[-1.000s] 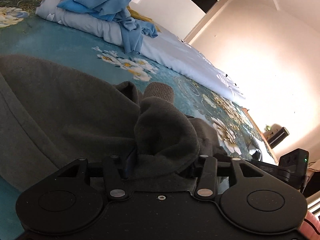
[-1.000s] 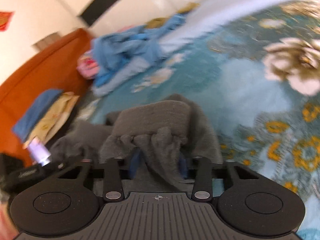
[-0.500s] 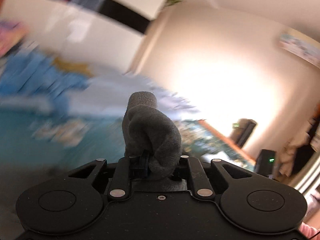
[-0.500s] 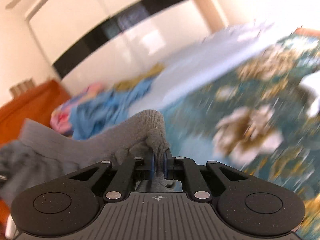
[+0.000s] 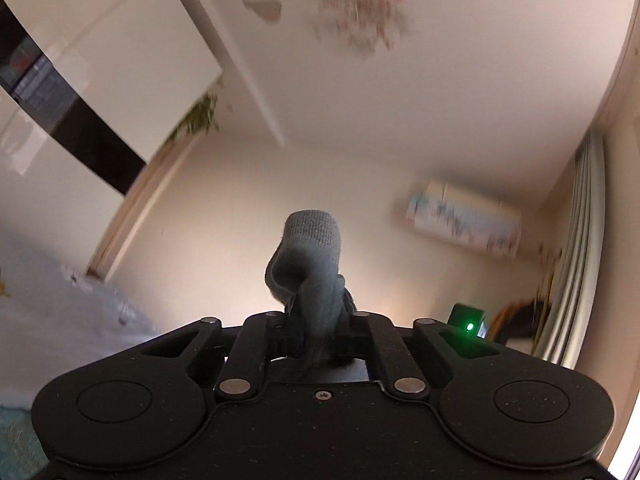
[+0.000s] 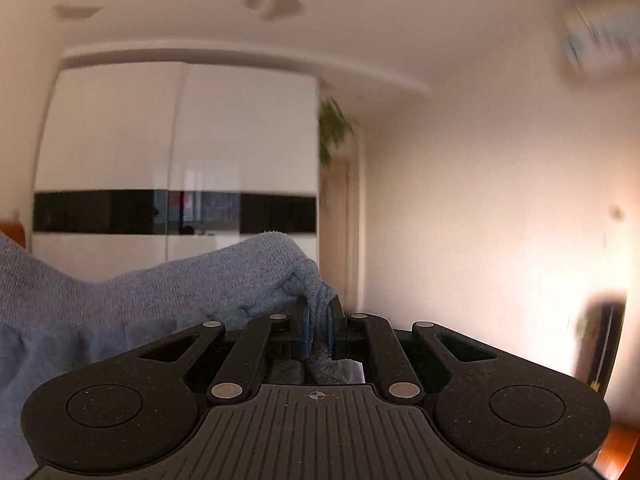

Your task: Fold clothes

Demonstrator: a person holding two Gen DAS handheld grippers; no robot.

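the grey garment (image 6: 120, 300) hangs in the air, lifted clear of the bed (image 5: 60, 312), nothing folded yet by the look of it. the left gripper (image 5: 316, 320) and right gripper (image 6: 318, 332) are each clamped tight on a bunched part of it.

two grippers (image 5: 316, 332) (image 6: 318, 332), one grey garment (image 6: 140, 300), one wardrobe (image 6: 176, 152).

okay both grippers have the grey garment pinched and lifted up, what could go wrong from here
1. The left gripper pinches only a narrow bunched bit of the grey garment, a ribbed end poking past the jaws, so it may slip out.
2. The right gripper likewise clamps a thin twisted fold; the cloth hanging off to its left could drag it free.
3. Neither view shows the bed beneath, so laying the garment flat would be blind.
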